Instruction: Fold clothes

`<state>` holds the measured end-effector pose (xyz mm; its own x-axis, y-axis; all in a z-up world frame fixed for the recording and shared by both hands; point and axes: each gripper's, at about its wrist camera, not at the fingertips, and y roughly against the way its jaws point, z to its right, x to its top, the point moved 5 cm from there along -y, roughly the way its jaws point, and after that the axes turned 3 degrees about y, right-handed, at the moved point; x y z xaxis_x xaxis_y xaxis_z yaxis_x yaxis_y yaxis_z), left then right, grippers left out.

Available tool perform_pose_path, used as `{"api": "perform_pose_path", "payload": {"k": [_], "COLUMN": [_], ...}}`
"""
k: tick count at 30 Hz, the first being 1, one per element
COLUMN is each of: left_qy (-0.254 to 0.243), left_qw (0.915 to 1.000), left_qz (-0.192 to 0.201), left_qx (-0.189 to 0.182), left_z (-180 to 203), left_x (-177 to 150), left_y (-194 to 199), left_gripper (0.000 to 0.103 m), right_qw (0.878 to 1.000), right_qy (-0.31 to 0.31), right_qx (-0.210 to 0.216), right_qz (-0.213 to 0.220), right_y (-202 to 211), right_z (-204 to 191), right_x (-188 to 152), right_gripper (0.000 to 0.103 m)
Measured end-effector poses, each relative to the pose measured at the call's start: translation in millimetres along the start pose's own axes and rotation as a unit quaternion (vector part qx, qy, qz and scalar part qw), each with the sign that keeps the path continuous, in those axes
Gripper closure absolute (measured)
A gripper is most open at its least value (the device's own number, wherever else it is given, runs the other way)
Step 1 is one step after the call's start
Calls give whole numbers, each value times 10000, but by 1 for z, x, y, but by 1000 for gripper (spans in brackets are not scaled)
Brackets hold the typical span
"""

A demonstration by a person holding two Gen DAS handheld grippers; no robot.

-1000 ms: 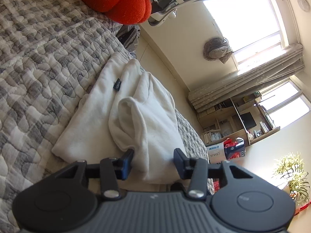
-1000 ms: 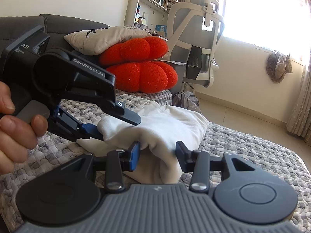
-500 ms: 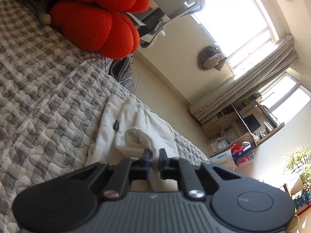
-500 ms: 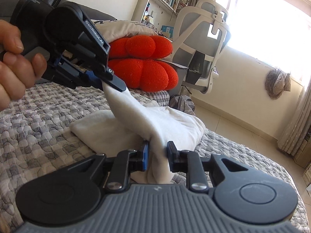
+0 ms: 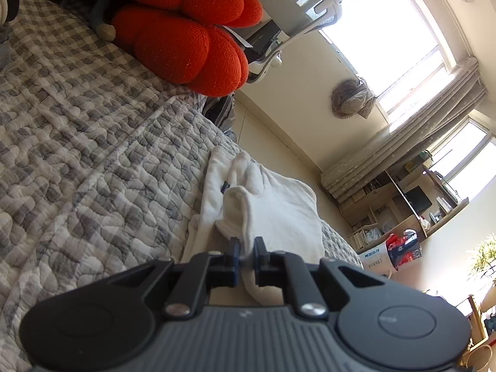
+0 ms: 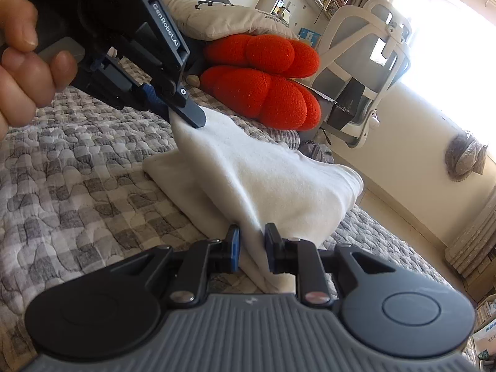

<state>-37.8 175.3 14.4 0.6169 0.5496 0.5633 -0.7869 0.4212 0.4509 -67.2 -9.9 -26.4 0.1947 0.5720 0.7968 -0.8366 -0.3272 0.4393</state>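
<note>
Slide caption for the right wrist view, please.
Both grippers, left and right, pinch the white garment on the quilt.

I am seeing the soft white fleece garment (image 6: 272,183) lying partly folded on the grey checked quilted bedcover (image 6: 77,192), near its edge; two corners are being pinched and lifted, its top layer sloping taut above the flat lower layers.

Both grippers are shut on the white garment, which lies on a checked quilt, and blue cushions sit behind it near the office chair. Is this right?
One thing is wrong: the cushions are red, not blue, as the right wrist view shows. The rest holds: the left gripper and right gripper are shut on the white garment on the checked quilt, near the office chair.
</note>
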Motion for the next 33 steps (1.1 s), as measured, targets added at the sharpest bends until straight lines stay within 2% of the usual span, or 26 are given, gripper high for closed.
{"api": "perform_pose_path", "payload": {"k": [2, 5, 8, 10, 12, 14, 15, 18, 19, 21, 24, 28, 30, 33], "left_qy": [-105, -130, -112, -47, -29, -33, 0, 185, 234, 200, 51, -100, -129, -331], "left_qw": [9999, 9994, 9997, 9999, 10000, 9999, 9999, 9993, 9990, 9986, 9989, 9984, 9974, 9943], "left_qz": [-2, -176, -198, -124, -29, 6, 0, -180, -266, -418, -459, -542, -696, -925], "left_qx": [97, 256, 57, -57, -82, -106, -124, -266, -291, -250, -93, 75, 125, 408], "left_z": [-1, -11, -12, -11, -8, -4, -3, -3, -3, 0, 4, 8, 10, 12], "left_x": [-4, -11, -7, 4, 16, 30, 36, 45, 46, 48, 59, 72, 72, 65], "left_y": [0, -8, -5, 0, 2, -1, -4, -18, -24, -39, -62, -94, -111, -136], "left_gripper": [95, 95, 94, 92, 67, 60, 59, 54, 52, 52, 52, 52, 52, 52], "right_qw": [9998, 9998, 9991, 9997, 9998, 9993, 9986, 9916, 9885, 9895, 9917, 9889, 9892, 9898], "right_qy": [-163, 116, 377, 173, -78, -365, -529, -1263, -1471, -1398, -1238, -1417, -1392, -1354], "right_qx": [69, 47, 12, 81, 146, 98, 84, 262, 326, 348, 331, 431, 425, 405], "right_qz": [-24, -133, -192, -164, -125, -49, -13, 101, 128, 124, 108, 150, 157, 164], "right_y": [0, -2, -4, -4, -3, -3, -2, 0, 1, 1, 2, 1, 0, 0], "right_z": [3, -6, -13, -9, -3, 4, 7, 23, 27, 23, 15, 19, 18, 16], "right_x": [1, 2, -1, -1, -1, -1, -2, -4, -4, -4, -4, -7, -7, -7], "right_gripper": [81, 81, 80, 81, 82, 88, 91, 91, 91, 91, 91, 91, 91, 91]}}
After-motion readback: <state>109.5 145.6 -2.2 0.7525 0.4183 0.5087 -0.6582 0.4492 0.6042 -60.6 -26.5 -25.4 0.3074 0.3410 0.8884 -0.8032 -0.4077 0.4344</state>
